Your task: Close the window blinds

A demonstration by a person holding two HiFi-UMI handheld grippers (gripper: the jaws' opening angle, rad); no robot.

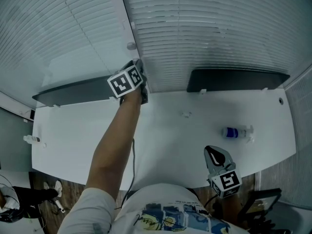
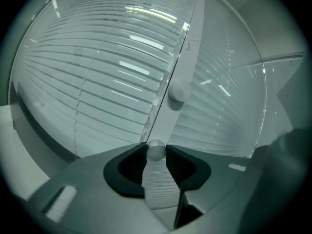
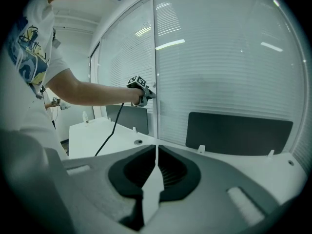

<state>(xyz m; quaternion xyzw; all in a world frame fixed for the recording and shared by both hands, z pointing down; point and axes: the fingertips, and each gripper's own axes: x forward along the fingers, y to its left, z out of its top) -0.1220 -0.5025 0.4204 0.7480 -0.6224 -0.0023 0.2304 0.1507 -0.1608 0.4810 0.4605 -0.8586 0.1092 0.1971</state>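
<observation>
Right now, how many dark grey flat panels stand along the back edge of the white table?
2. One dark grey flat panel stands at the left end of the white table; the other stands at its right end. None appears hidden.

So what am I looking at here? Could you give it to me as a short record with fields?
Setting: white table against windows with slatted blinds
Left claw: closed on a small round knob on the window frame
Right claw: shut, empty, low over the table's near edge
On the table: one small bottle lying on its side
Behind the table: two dark panels
</observation>
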